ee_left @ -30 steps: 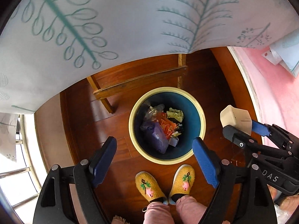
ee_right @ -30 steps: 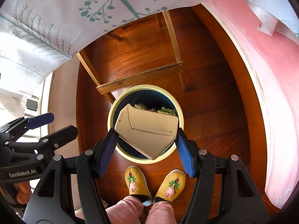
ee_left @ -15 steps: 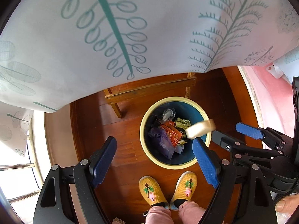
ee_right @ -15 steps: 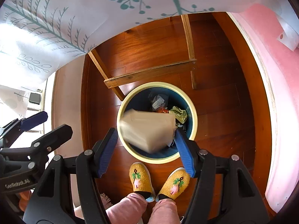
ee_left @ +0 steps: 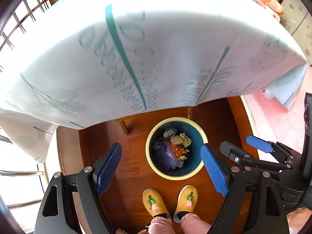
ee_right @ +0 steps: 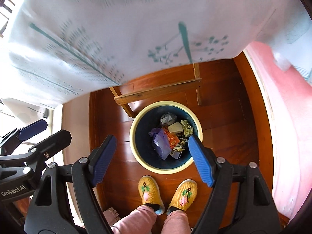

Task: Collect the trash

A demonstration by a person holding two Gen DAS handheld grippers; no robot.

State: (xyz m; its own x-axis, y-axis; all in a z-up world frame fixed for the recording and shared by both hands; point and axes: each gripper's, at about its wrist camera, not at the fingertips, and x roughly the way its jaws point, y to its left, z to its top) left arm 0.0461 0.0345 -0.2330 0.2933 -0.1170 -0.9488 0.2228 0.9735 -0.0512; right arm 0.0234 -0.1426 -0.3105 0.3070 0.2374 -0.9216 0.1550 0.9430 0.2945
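We see a wooden floor (ee_right: pixel 224 117) carrying the bin (ee_right: pixel 136 120) near the worktop's cloth edge (ee_left: pixel 136 58); left tongs (ee_left: pixel 161 167) spread empty, right tongs (ee_right: pixel 152 156) opening, empty.

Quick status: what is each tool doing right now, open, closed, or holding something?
Left tool: open, holding nothing.
Right tool: jaws opening, nothing between them; the beige paper carton lies in the round blue bin with the cream rim.

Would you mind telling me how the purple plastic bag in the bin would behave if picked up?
The purple plastic bag looks thin and crumpled, so probably floppy and light. Its glossy film may slip between pads. It lies among other trash in the bin, so neighbouring scraps might lift too.
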